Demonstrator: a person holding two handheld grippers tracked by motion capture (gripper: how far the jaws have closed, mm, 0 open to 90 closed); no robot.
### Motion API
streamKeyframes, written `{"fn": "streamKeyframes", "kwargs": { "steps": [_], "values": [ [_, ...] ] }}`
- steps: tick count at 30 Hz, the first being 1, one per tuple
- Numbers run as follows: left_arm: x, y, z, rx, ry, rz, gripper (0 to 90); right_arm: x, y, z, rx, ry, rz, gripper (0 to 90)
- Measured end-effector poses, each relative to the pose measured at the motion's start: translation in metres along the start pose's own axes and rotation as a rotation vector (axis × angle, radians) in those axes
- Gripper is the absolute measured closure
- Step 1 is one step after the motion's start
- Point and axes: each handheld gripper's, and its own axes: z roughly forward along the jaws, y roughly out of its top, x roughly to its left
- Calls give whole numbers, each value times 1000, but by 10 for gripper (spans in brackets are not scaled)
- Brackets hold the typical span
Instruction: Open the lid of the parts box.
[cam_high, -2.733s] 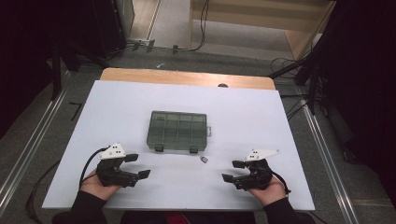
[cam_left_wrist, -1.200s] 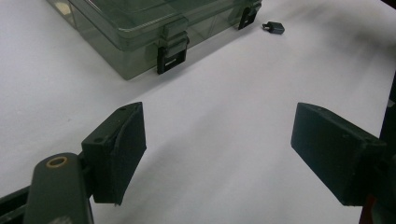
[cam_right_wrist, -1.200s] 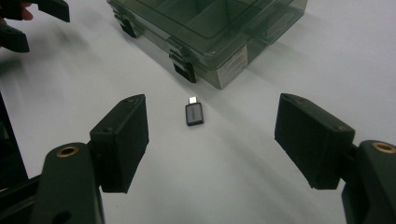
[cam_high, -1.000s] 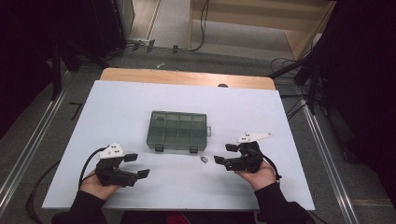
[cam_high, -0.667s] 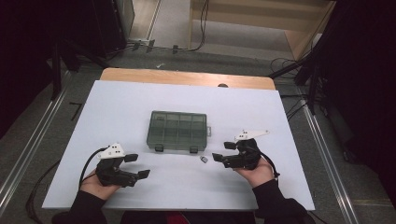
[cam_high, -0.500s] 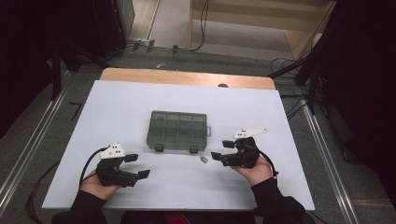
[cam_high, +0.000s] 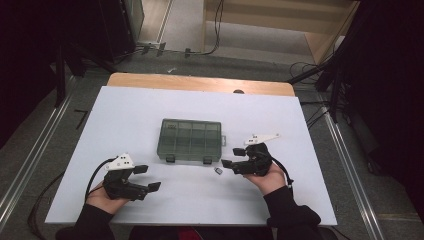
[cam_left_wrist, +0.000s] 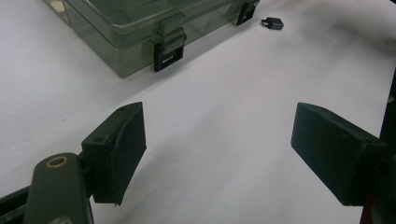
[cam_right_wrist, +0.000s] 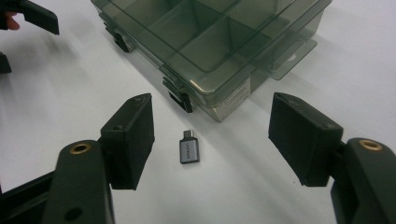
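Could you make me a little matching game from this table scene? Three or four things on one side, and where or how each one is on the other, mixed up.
Things:
1. small grey adapter
2. compartment box
3. left gripper
4. right gripper

States:
A. shut with two dark latches, mid-table
B. open, near the table's front left, nothing between its jaws
C. lying flat on the white table just in front of the box
D. open, jaws standing either side of the adapter

Pairs: 1-C, 2-A, 3-B, 4-D
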Motion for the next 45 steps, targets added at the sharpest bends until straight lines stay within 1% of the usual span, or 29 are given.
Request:
{"fn": "streamKeyframes", "kwargs": {
  "steps": [2,4,5,6,7,8,9,11,15,16,17,19,20,21,22,23,27,28,29,34,37,43,45],
  "values": [
    [0,0,0,0,2,0,185,-1,-1,4,19,-5,-6,348],
    [0,0,0,-2,-1,-1,185,-1,-1,5,21,-4,-2,365],
    [0,0,0,-2,-1,-1,185,-1,-2,5,20,-3,2,419],
    [0,0,0,0,0,-1,185,-1,-2,5,20,-3,2,419],
    [0,0,0,-2,-1,0,185,-1,-2,6,18,-8,4,463],
    [0,0,0,-2,-1,0,185,-1,-2,6,18,-8,4,463],
    [0,0,0,-2,-1,0,185,-1,-4,9,20,-8,5,529],
    [0,0,0,0,1,0,185,-3,-6,12,34,-1,3,575],
    [0,0,0,-3,-1,-1,185,-5,-10,16,58,22,17,692],
    [0,0,0,-1,-1,-1,185,-6,-10,17,64,27,12,692],
    [0,0,0,0,2,0,185,-6,-11,18,69,29,16,759],
    [0,0,0,-1,1,-1,185,-6,-12,20,75,32,10,824],
    [0,0,0,-1,1,0,185,-6,-12,20,75,32,10,824],
    [0,0,0,-3,1,0,185,-7,-12,20,80,27,3,864],
    [0,0,0,-3,-1,-1,185,-7,-12,22,80,30,-2,880],
    [0,0,0,-1,-1,0,185,-7,-11,23,83,29,8,881],
    [1,0,0,1,-2,-4,185,-9,-10,25,69,26,19,881],
    [1,0,0,1,-1,-3,185,-9,-10,24,68,29,33,881],
    [1,0,0,-1,-1,-3,185,-9,-9,24,62,30,36,881],
    [1,0,0,1,-2,-5,185,-9,-8,24,49,31,31,881],
    [1,0,0,6,1,-4,185,-8,-8,25,51,34,28,881],
    [2,0,1,-3,-2,-11,185,-8,-8,27,54,36,26,881],
    [2,0,2,2,-1,-10,185,-8,-8,27,54,35,26,881]
  ]
}}
